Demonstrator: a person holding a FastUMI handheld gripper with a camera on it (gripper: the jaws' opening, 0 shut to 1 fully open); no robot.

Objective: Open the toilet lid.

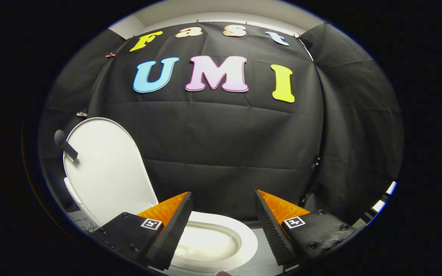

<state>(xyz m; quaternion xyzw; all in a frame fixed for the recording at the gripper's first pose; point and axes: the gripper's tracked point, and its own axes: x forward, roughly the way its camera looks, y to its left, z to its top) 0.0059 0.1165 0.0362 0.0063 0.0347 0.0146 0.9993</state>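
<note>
While lid (106,168) stands raised, tongs (223,199) gape above bowl (213,241).

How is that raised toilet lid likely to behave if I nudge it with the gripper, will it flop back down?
The lid looks like one smooth, hard white shell, so it is probably stiff rather than floppy. It stands up past the bowl, so a light nudge likely leaves it there, while a firm forward push could swing it down. Its glossy face may be slippery. The gripper is open, holding nothing.

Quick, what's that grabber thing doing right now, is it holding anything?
Gripper: open and holding nothing; the jaws stand wide apart above the toilet seat, with the raised lid off to one side.
</note>
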